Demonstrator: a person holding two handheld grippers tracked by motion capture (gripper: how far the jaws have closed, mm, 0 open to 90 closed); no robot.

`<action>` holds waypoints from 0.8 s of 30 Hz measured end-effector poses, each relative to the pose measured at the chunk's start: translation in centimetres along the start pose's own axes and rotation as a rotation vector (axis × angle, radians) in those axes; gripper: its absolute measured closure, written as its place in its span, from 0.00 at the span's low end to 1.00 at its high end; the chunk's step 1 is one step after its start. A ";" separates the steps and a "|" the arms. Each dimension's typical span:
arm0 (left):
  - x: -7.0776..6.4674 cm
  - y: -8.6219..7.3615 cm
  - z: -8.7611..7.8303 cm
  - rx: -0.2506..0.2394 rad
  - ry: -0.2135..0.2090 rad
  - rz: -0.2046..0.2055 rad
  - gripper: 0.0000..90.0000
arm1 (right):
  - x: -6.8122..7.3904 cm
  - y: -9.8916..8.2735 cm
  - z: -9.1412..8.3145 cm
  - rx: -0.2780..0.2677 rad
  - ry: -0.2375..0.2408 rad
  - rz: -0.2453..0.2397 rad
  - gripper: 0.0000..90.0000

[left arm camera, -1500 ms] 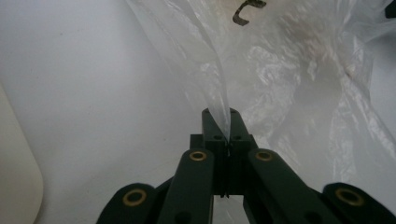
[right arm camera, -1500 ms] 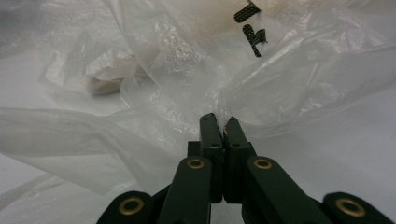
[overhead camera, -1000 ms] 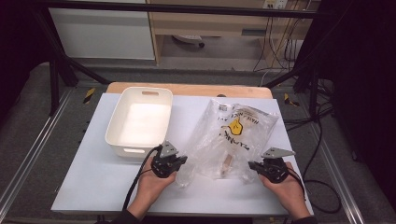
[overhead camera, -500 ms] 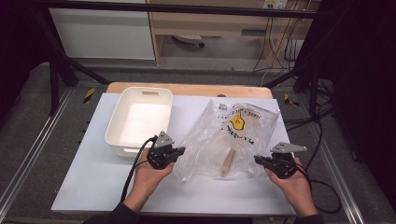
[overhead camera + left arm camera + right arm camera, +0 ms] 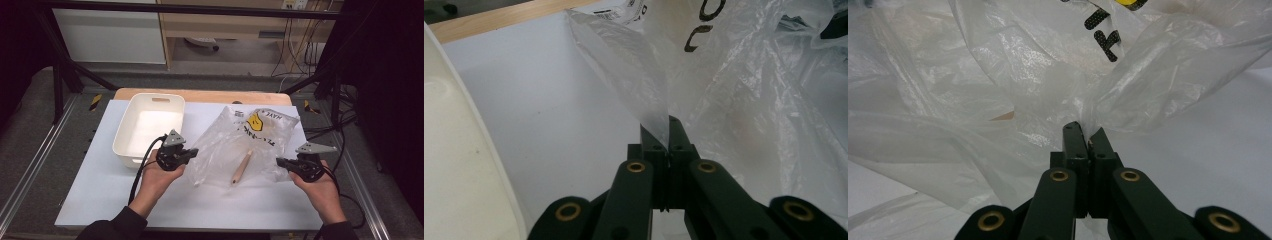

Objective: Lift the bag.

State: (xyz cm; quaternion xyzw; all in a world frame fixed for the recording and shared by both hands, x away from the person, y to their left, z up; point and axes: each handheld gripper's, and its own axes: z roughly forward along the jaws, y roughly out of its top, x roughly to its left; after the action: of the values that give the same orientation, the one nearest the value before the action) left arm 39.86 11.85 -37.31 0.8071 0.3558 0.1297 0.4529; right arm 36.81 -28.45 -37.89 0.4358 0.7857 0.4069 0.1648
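You have drawn your hands apart over the last second: the left gripper (image 5: 192,152) and right gripper (image 5: 281,162), jaws clenched on opposite edges of the clear plastic bag (image 5: 240,145), now stretch it flatter on the tabletop (image 5: 100,195), right of the white bin (image 5: 125,145), the wooden stick (image 5: 241,166) inside, likely ready to lift.
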 end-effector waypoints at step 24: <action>1.8 3.7 -0.7 0.009 -0.010 -0.008 1.00 | 0.2 4.7 -0.1 -0.025 0.031 -0.040 1.00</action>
State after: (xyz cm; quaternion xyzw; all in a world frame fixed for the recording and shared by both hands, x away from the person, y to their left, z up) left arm 42.42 12.30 -34.07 0.8085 0.3571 0.1222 0.4516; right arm 39.25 -26.97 -34.15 0.4115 0.7917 0.4200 0.1660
